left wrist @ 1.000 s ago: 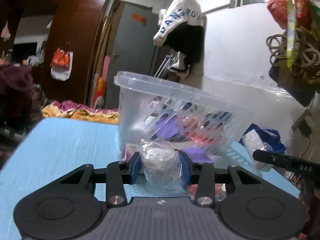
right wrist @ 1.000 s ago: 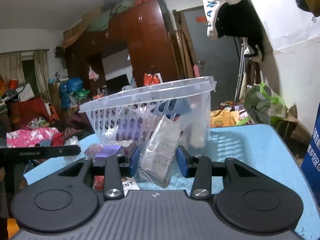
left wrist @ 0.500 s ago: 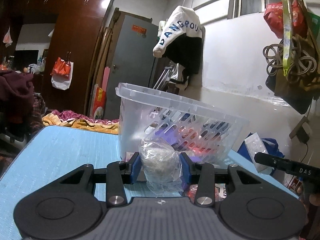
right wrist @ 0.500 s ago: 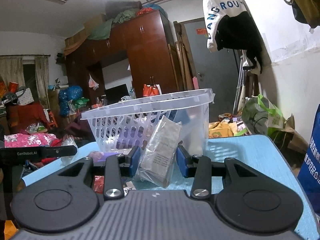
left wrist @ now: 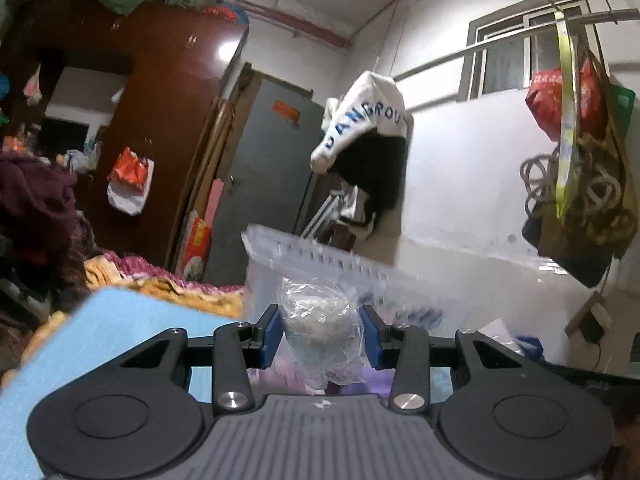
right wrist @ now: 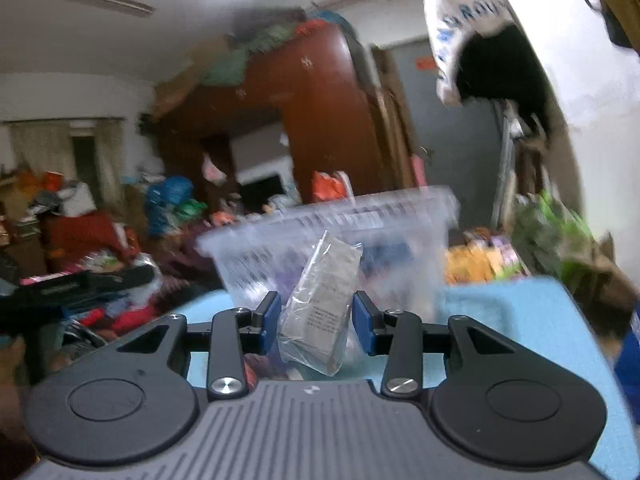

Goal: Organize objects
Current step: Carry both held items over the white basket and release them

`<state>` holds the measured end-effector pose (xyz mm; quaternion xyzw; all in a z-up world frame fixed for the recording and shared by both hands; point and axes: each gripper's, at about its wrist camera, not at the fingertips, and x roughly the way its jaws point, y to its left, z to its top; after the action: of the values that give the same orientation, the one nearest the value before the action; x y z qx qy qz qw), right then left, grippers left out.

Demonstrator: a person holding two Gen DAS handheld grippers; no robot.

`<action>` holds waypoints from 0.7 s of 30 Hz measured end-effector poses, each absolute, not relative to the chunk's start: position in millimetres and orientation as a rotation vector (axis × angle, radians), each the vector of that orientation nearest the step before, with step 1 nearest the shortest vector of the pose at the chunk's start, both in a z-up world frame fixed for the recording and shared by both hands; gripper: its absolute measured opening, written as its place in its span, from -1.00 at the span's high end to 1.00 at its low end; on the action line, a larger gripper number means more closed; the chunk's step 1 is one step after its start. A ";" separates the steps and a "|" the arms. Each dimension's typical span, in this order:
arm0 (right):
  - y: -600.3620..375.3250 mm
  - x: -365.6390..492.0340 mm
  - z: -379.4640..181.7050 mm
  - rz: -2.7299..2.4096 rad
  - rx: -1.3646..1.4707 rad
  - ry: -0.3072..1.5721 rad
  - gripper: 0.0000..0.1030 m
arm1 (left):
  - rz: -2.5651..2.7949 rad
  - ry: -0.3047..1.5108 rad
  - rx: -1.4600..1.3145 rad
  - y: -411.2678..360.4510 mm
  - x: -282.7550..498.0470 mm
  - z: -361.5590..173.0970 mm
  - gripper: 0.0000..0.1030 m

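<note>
My left gripper (left wrist: 320,334) is shut on a clear plastic bag of whitish stuff (left wrist: 318,320), held up in front of the clear plastic basket (left wrist: 320,258). My right gripper (right wrist: 316,326) is shut on a clear-wrapped grey packet (right wrist: 322,304), also raised before the same basket (right wrist: 336,216). The basket stands on the light blue table (left wrist: 132,320) and holds purple and red items, blurred. The left gripper's black body (right wrist: 76,284) shows at the left of the right wrist view.
Loose purple items (left wrist: 372,380) lie on the table below my left gripper. A white wall (left wrist: 460,184) with hanging bags and cables (left wrist: 576,184) is at the right. A brown wardrobe (right wrist: 320,120) and cluttered piles (right wrist: 92,220) lie beyond the table (right wrist: 520,320).
Both grippers have risen and tilted upward with their bags; the basket now sits lower in both views and the table shows less. Both views are blurred by motion.
</note>
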<state>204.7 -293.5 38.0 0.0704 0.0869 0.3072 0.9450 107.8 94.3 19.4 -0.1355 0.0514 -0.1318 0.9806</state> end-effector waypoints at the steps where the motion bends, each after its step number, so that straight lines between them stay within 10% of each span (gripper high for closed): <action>1: -291.1 201.0 51.6 0.617 0.120 0.138 0.16 | -0.253 0.086 -0.254 93.9 108.5 31.3 0.12; 13: -202.2 329.9 118.9 0.574 -0.080 0.307 0.12 | -0.199 0.299 -0.273 56.1 246.0 105.3 0.11; 17: -205.0 321.8 108.6 0.540 -0.096 0.255 -1.00 | -0.229 0.367 -0.277 55.7 267.7 88.4 -0.58; 21: -243.5 280.5 105.9 0.570 0.019 0.195 -1.00 | -0.222 0.324 -0.268 61.6 240.2 88.2 -0.64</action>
<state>280.5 -243.5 105.9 0.0092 0.0961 0.2809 0.9549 240.2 61.6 88.2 -0.1326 0.1605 -0.1098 0.9719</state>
